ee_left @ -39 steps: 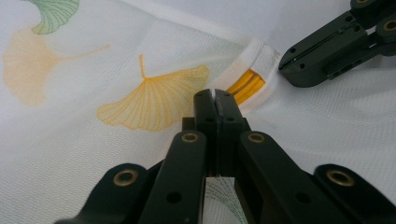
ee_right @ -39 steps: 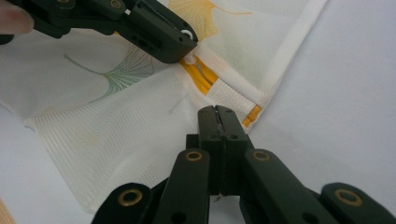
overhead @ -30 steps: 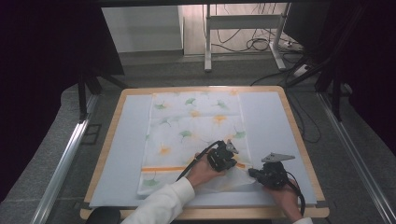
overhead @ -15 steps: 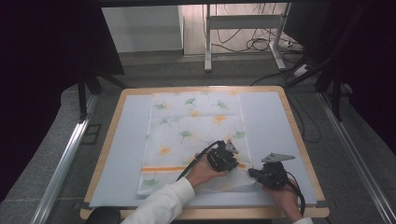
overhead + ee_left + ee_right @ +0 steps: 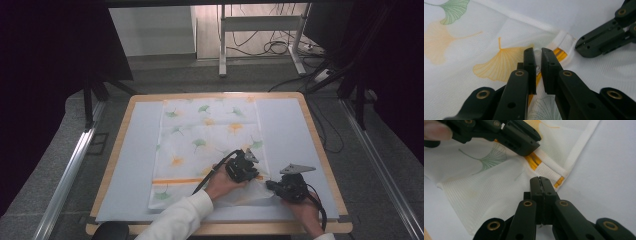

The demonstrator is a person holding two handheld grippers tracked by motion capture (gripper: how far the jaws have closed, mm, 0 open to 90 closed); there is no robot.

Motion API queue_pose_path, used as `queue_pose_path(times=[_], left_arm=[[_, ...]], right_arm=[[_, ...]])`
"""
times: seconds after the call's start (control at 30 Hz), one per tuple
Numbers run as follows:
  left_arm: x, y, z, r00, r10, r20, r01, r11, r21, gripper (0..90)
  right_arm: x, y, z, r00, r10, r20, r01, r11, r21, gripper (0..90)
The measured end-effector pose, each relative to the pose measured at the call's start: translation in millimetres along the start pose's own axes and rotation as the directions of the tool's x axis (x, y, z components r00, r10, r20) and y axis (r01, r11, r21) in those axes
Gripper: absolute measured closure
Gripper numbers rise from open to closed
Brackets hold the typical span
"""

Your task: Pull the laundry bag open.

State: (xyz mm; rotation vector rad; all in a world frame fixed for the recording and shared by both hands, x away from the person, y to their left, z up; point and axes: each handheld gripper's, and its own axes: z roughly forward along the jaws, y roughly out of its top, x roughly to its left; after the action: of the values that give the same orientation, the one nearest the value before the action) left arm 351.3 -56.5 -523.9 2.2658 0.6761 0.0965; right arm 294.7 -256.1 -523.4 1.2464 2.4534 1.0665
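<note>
A: Item, high view?
B: White woven cloth printed with green and orange ginkgo leaves (image 5: 205,137) on the pale blue mat (image 5: 290,130), long axis running away from my jaws.

A: Left gripper view?
B: My left gripper (image 5: 538,56), jaws just closing, pinches a raised pleat beside the orange stripe (image 5: 560,53).

A: Right gripper view?
B: My right gripper (image 5: 539,182), clenched on the cloth's near corner edge. I'd judge: lift both pinches level, keep the hem taut.

Even overhead light fell on the pale blue wood-rimmed worktop (image 5: 135,150), its surroundings dark. Shadows were faint, with no glare. Close views were soft, the near black claws blurred.
</note>
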Motion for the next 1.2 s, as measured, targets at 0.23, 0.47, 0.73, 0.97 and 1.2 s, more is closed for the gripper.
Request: queue_pose_path(times=[0.23, 0.47, 0.73, 0.97, 1.2], left_arm=[[-10.3, 4.1, 2.1, 0.9946, 0.09, -0.051, -0.088, 0.9952, 0.042, 88.3], [-12.4, -1.0, -3.7, 0.9929, 0.105, -0.055, -0.103, 0.9933, 0.052, 90.0], [-11.2, -8.0, -8.3, 0.9958, 0.087, -0.029, -0.086, 0.9958, 0.032, 90.0], [-8.0, -14.2, -12.4, 0.996, 0.089, -0.007, -0.089, 0.9959, 0.015, 90.0], [-6.8, -16.7, -15.7, 0.9952, 0.097, -0.017, -0.096, 0.9951, 0.023, 90.0]], right_arm=[[0.5, -0.2, 0.0, 1.0, 0.004, 0.002, -0.004, 1.0, 0.0, 89.9], [0.7, -0.1, -0.1, 1.0, 0.004, 0.002, -0.004, 1.0, 0.001, 89.9], [0.2, 0.0, -0.1, 1.0, 0.006, -0.002, -0.006, 1.0, 0.002, 89.9], [-0.6, 0.0, -0.2, 0.9999, 0.011, -0.007, -0.011, 1.0, 0.003, 89.9], [-0.5, 0.0, -0.1, 0.9999, 0.013, -0.007, -0.013, 1.0, 0.002, 89.9]])
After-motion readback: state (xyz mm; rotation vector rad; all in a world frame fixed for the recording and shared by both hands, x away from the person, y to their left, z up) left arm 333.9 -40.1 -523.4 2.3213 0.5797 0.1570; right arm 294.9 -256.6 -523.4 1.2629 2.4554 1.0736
